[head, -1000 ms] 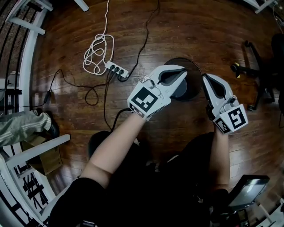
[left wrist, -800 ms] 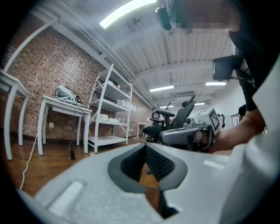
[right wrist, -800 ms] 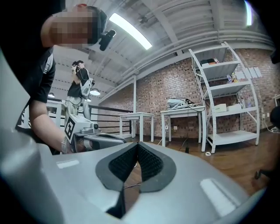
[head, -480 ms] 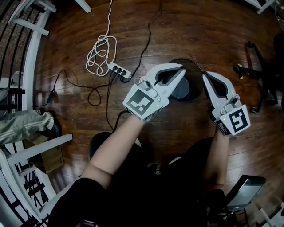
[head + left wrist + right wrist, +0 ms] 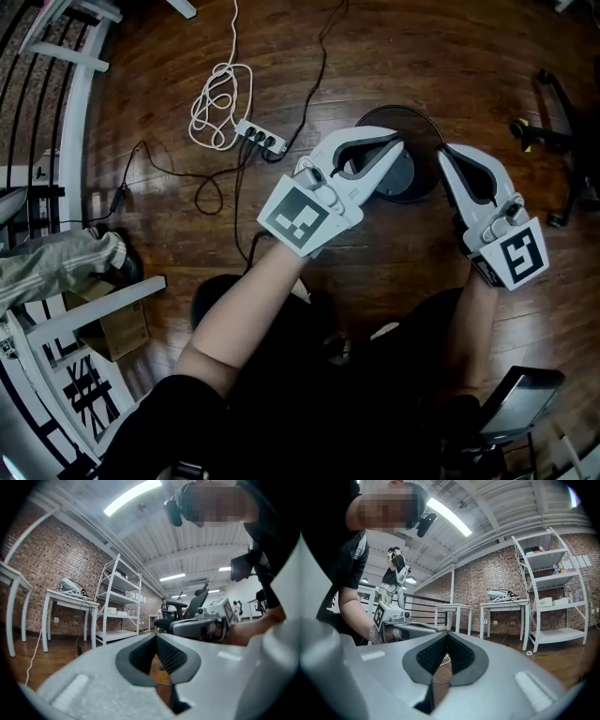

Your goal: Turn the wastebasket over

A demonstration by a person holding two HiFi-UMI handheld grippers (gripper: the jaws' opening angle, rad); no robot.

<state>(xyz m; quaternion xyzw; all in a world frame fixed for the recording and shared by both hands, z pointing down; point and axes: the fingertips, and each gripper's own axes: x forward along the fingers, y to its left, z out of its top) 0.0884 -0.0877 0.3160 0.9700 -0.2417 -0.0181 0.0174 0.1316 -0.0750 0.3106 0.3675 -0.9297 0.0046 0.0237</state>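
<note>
Floor: dark wood boards (image 5: pixel 394 272).
- Upper left of the head view: a coiled white cable (image 5: pixel 220 101) runs to a white power strip (image 5: pixel 261 140). Thin black cables (image 5: pixel 202 183) trail from the strip toward the frame centre.
- Left edge: white shelf frame (image 5: pixel 66 94); a person's leg in grey trousers (image 5: pixel 56 267); below it, a cardboard box (image 5: pixel 117 330).
- Right edge: black stand (image 5: pixel 562 141). Lower right: dark screen (image 5: pixel 520 403).
- The gripper views show a brick wall (image 5: pixel 487 581), a white shelving unit (image 5: pixel 553 597) and a black office chair (image 5: pixel 183 613).

Wastebasket (image 5: pixel 412 180): black and round, seen from above, standing on the floor at upper centre-right. Whether it is mouth up or mouth down I cannot tell.
- Left gripper (image 5: pixel 394 148): its tip overlaps the wastebasket's left part in the frame. Contact cannot be told. Jaws pressed together, nothing between them.
- Right gripper (image 5: pixel 444 152): just beside the wastebasket's right edge. Jaws pressed together and empty.
- The 2 grippers flank the wastebasket, tips angled toward each other. Nothing lies between them and it.
</note>
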